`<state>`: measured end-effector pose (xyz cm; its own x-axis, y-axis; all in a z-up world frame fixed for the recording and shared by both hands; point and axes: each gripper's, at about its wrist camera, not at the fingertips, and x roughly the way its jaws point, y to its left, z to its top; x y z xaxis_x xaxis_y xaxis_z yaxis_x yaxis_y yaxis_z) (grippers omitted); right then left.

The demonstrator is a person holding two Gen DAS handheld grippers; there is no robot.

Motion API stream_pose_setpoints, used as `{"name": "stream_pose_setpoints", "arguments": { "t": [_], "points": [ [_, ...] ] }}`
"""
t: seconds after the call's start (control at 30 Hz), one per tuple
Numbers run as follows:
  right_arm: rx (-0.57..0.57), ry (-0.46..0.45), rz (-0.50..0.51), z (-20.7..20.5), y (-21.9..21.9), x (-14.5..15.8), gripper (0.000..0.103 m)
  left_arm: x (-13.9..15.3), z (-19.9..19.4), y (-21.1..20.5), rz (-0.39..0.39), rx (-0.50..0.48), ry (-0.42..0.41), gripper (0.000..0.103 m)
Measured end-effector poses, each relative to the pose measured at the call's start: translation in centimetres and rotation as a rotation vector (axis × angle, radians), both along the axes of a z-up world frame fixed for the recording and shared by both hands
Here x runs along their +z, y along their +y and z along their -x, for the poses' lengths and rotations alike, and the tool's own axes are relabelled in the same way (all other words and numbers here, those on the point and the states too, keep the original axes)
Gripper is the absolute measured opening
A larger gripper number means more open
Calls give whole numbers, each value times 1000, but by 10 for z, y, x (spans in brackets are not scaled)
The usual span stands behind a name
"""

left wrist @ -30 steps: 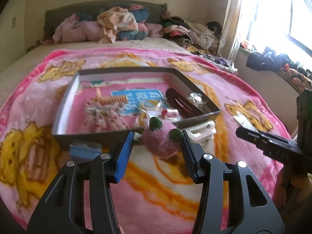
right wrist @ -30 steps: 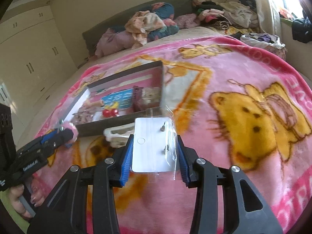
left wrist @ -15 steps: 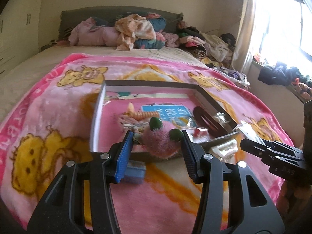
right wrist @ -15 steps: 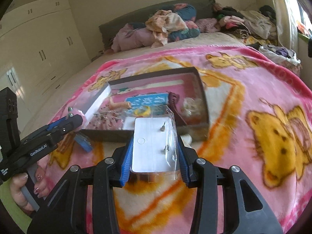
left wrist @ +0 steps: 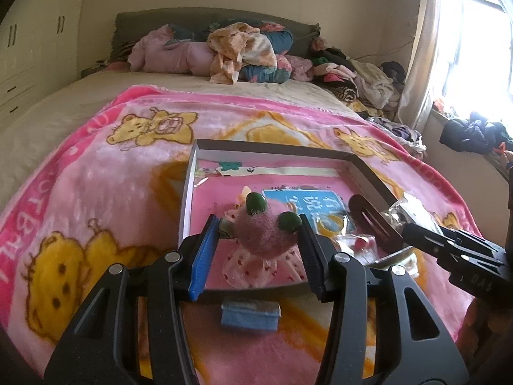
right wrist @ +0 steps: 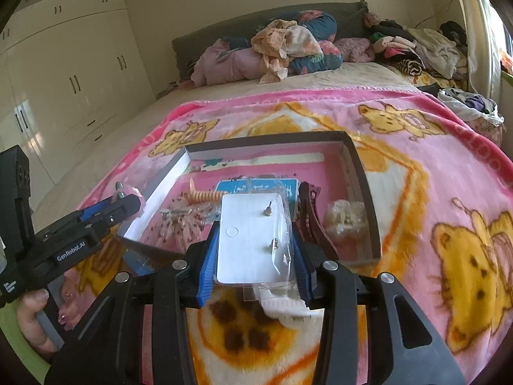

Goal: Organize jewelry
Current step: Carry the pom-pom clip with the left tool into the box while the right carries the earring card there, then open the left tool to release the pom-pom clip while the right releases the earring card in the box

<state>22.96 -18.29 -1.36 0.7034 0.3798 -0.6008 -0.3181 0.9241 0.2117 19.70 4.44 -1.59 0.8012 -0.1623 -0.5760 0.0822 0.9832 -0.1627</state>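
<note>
Above one tray point(right wrist: 359, 163), left claw point(left wrist: 256, 231) gripping one pink pompom point(left wrist: 264, 234), right claw point(right wrist: 256, 240) one card point(right wrist: 247, 243) with seemingly two studs point(right wrist: 267, 212).

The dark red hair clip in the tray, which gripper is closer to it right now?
Right. The right gripper, holding the earring card, hovers beside the dark red hair clip; the left gripper is at the tray's opposite, left edge.

The blanket point(right wrist: 400, 166) was plush, fuzzy cloth. The pink hair clip point(left wrist: 264, 234) looked woolly and matt. The earring card point(right wrist: 253, 240) was smooth white card under glossy clear plastic, its studs metallic. The tray point(right wrist: 362, 173) looked like matt cardboard.
</note>
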Motion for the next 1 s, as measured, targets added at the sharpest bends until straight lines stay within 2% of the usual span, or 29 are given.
{"name": "stream_pose_setpoints", "arguments": {
  "t": [0.2,0.47,0.7,1.0],
  "points": [
    [-8,5,14,-20,3,0,39,-1,-16,4,10,8,15,40],
    [-14,27,51,-48,10,-6,39,-5,-38,2,-18,-3,45,40],
    [-12,59,85,-71,19,-14,39,-13,-50,1,-42,-15,80,40],
    [-8,116,101,-89,26,-30,39,-25,-58,2,-36,-15,112,40]
  ]
}}
